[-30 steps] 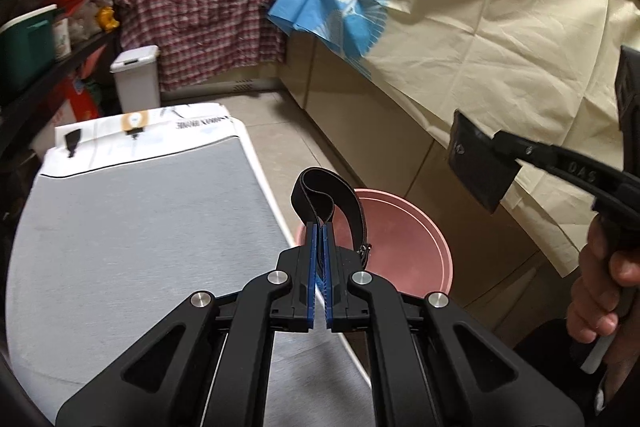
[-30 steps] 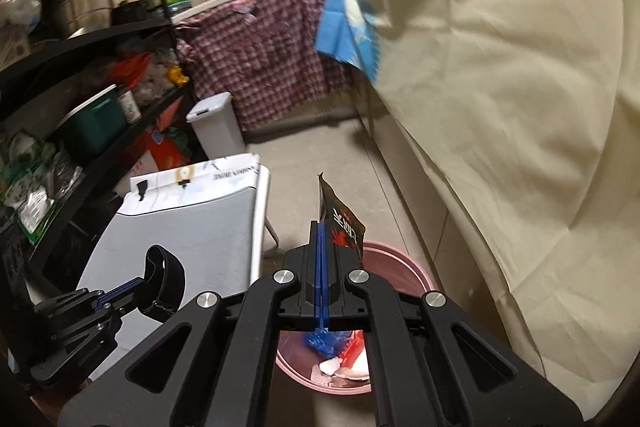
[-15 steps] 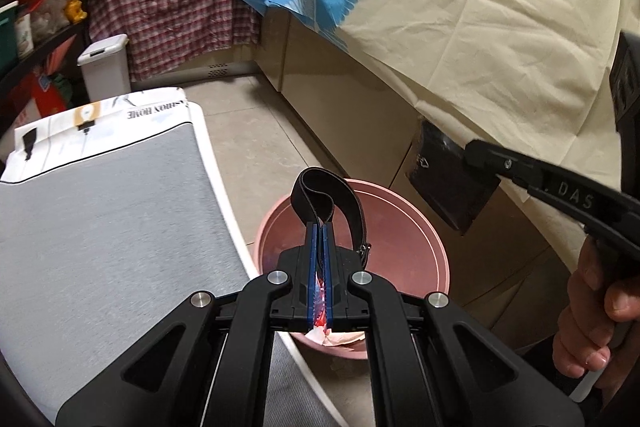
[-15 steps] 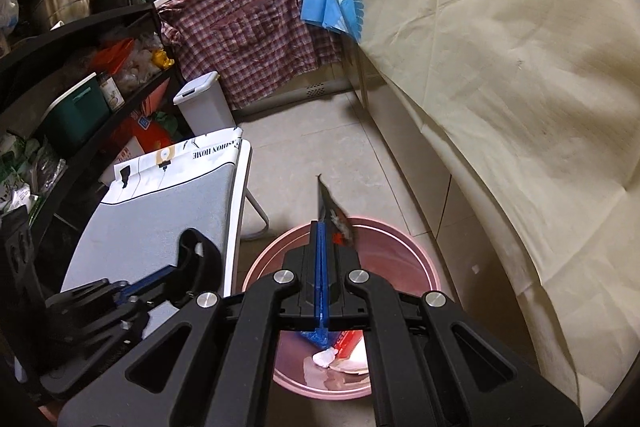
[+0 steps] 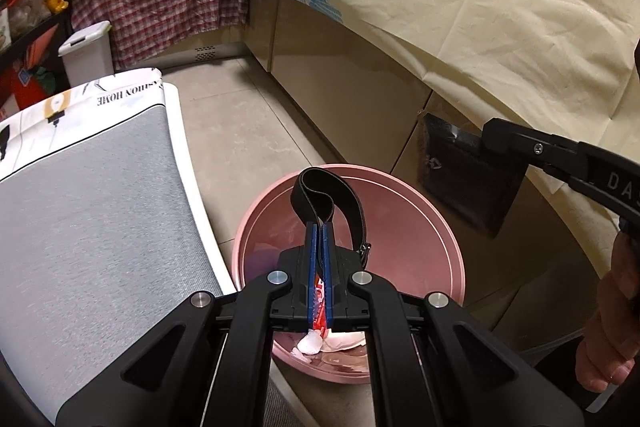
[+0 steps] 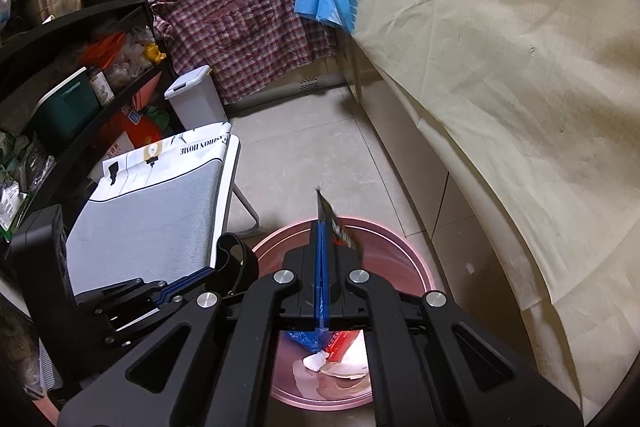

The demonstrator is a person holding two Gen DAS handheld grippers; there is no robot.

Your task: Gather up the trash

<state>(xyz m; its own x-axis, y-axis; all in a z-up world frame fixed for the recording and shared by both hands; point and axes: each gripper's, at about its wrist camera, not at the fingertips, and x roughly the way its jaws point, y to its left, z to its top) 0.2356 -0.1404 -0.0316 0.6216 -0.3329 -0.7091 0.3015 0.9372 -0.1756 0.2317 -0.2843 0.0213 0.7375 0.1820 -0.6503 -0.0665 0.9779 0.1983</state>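
- Trash is held in both grippers above a pink basin [image 5: 436,227] that stands on the tiled floor [image 5: 248,131].
- A black strap [image 5: 320,187], looped over, is clamped between the closed fingers of the left gripper [image 5: 319,231]; a small buckle is seen hanging on its right side, over the basin.
- A dark wrapper [image 6: 340,229] with red print is pinched edge-on between the closed fingers of the right gripper [image 6: 322,231], above the basin's far half.
- In the left wrist view the wrapper [image 5: 468,179] is seen flat-on, hanging over the basin's right rim.
- More trash [image 6: 328,359] is seen lying in the basin: a blue piece, a red piece and white crumpled bits.
- A grey-topped counter [image 5: 88,227] with a white edge is seen just beside the basin, on its left.
- A white lidded bin [image 6: 196,99] is seen further back on the floor, near a hanging plaid shirt [image 6: 248,23].
- A cream sheet [image 6: 500,67] is draped along the cabinets on the right.
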